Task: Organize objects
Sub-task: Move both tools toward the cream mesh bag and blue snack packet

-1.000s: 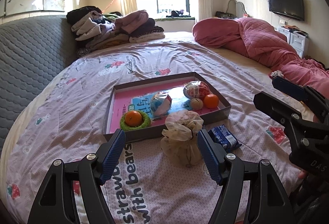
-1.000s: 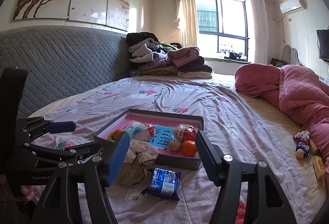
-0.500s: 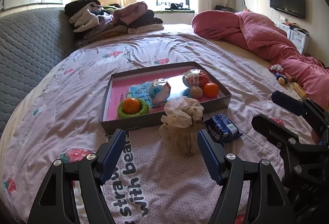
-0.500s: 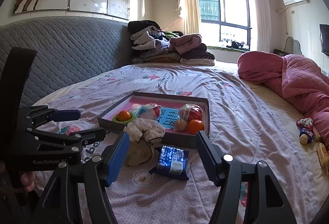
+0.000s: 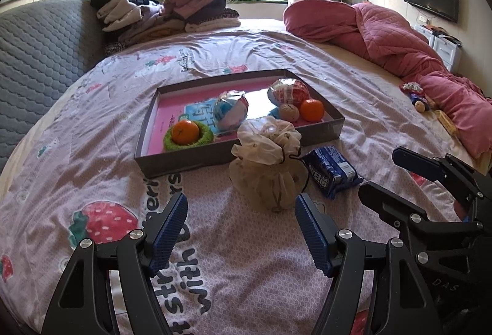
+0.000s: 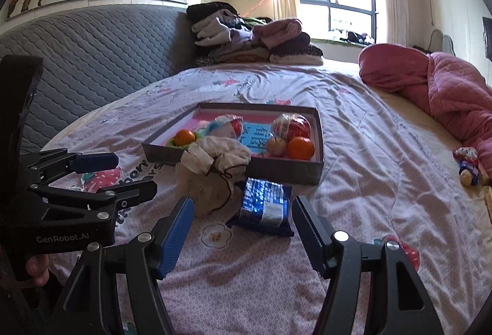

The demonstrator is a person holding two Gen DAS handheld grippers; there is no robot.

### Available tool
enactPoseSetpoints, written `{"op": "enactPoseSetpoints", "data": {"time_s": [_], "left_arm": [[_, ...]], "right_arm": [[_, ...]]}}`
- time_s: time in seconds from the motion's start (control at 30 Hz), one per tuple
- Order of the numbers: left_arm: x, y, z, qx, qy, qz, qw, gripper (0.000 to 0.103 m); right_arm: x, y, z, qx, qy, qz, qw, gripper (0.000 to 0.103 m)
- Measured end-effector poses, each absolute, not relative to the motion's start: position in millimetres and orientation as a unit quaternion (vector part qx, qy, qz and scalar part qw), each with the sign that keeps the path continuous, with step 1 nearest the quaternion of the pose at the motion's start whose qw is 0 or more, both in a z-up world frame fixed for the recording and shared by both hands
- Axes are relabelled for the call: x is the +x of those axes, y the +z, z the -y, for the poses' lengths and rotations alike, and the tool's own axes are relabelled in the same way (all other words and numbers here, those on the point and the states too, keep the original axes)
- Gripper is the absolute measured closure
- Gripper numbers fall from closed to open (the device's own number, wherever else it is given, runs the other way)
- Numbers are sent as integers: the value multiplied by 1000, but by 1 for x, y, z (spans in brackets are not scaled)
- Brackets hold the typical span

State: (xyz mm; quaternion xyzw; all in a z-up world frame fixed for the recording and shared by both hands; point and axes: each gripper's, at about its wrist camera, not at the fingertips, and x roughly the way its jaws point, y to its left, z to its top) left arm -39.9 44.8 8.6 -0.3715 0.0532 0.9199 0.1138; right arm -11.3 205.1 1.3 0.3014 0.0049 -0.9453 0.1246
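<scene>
Left gripper (image 5: 241, 224): jaws wide apart, nothing between the pads. Straight ahead of the gap, just past the fingertips and a little toward the right-hand pad, stands the cloth drawstring pouch (image 5: 270, 169), upright on the bedspread (image 5: 77, 156), its gathered neck uppermost, so its long axis runs roughly vertical and crosswise to the line of the jaws.

Right gripper (image 6: 243, 224): jaws likewise wide and empty. Directly ahead of its gap lies the blue snack packet (image 6: 263, 206), flat on the bedspread, its long axis running nearly along the line the gripper points, away from the fingertips. The pouch sits ahead and to the left of this gripper, just beyond its left pad.

Beyond both objects, touching or nearly touching the pouch's far side, is the shallow box (image 5: 172, 164), which already holds two oranges, a walnut-like ball and two wrapped items.

Judgement: each gripper is the nearer one to the object centred before it, left to pouch and right to packet. The packet would be pinched across its short width; the pouch around its body or neck. Both remain outside the box, so the sorting appears unfinished.
</scene>
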Motion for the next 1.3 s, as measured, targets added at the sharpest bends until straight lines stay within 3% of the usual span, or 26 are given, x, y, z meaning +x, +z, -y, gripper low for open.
{"op": "enactPoseSetpoints", "data": {"time_s": [1.3], "left_arm": [[-63,-26,-50,-426,895,-39,127,29]], "right_arm": [[-37,-36,-208,381,-917,12,118,37]]}}
